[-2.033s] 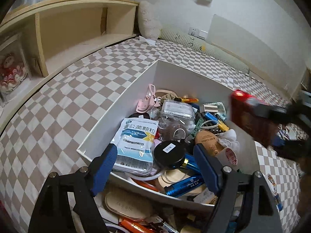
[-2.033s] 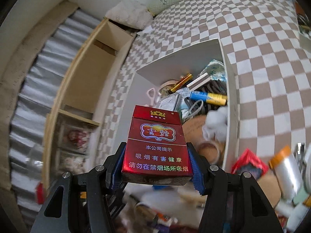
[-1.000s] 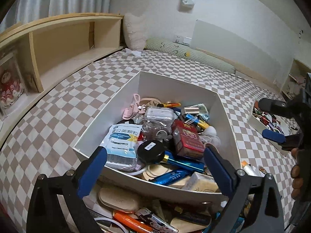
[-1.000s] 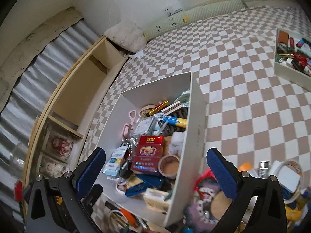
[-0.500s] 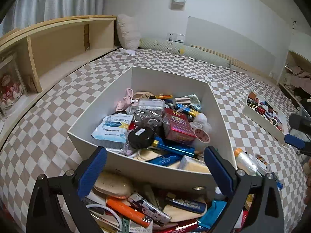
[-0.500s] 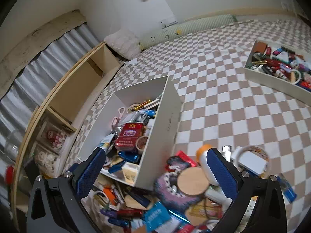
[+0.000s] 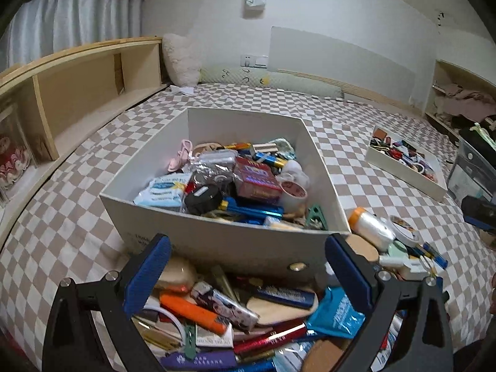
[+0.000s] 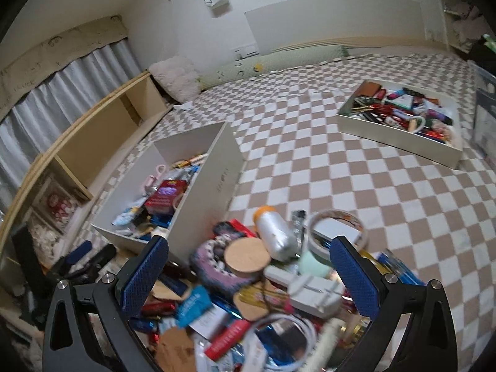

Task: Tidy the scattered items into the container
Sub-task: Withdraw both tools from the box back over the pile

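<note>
Both grippers, left [image 7: 248, 266] and right [image 8: 248, 266], hover fingers wide and empty over the clutter pile [image 8: 263, 294] at lower frame, ready for a pick; white box [image 7: 223, 241] sits mid-frame, half full.

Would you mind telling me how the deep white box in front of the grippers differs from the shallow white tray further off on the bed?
The deep white box has tall walls; the shallow tray has low ones. The box lies right beside the loose pile, while the tray lies apart on bare checkered cover. The box looks narrower than the tray. Both are white, open-topped and filled with small mixed items.
</note>
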Available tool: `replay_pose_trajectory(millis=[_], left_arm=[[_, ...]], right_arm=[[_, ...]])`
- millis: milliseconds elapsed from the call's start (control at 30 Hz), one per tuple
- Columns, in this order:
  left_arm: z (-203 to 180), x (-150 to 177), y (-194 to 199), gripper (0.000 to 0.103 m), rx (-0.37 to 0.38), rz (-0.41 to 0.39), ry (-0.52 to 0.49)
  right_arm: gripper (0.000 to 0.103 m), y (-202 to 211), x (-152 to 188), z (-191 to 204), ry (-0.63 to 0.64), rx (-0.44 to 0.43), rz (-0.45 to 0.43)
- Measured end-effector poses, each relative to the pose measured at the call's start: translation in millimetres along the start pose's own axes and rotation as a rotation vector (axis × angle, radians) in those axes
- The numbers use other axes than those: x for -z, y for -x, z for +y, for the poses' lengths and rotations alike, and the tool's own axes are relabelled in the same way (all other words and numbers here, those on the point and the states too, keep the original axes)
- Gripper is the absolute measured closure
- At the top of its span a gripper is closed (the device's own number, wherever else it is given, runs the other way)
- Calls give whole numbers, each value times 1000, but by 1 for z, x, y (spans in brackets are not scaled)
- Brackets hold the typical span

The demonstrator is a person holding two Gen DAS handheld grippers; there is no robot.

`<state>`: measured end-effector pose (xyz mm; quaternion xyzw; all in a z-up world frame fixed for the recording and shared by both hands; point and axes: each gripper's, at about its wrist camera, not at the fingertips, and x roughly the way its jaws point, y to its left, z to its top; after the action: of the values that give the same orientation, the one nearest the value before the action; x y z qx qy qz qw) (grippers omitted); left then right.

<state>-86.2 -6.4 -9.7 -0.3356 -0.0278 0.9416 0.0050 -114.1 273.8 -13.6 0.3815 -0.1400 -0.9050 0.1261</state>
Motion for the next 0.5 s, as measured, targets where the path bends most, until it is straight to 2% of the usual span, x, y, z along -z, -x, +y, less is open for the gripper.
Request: replay_pose_trajectory(millis=[500], left_arm=[[1,26,10,3,61,33,36]], right_arm=[[0,16,50,-24,-79,150,-57]])
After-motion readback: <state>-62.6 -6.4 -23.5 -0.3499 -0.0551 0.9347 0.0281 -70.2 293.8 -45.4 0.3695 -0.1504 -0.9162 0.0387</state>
